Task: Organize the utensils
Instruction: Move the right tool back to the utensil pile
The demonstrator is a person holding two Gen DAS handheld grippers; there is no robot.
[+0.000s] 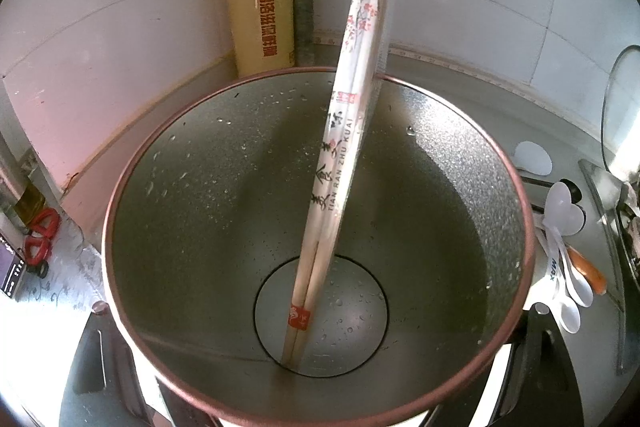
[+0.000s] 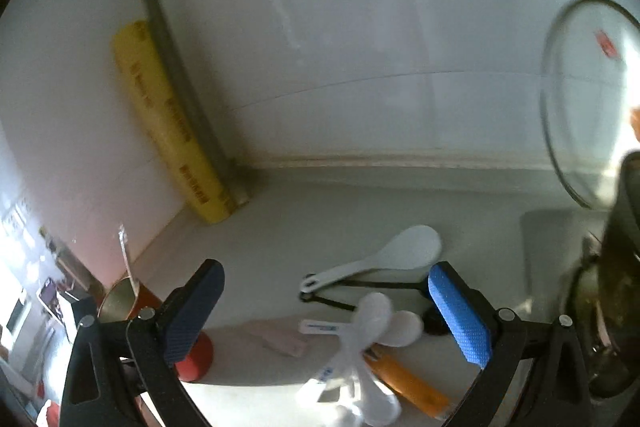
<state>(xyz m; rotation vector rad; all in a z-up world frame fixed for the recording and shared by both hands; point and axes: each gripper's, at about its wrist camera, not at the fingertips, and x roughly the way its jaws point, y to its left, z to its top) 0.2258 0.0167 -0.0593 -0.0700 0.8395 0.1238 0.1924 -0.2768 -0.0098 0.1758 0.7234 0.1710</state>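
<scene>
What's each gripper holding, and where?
Left gripper clamps the red metal cup by its outer wall. Right gripper, jaws wide open, holds nothing.

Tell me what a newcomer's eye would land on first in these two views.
First the wrapped chopsticks standing tilted inside the metal cup, which fills the left wrist view and is held by the left gripper. Next the open right gripper over a bunch of white measuring spoons on the counter, a white rice paddle lying just beyond them. The yellow wrap box leans in the wall corner.
</scene>
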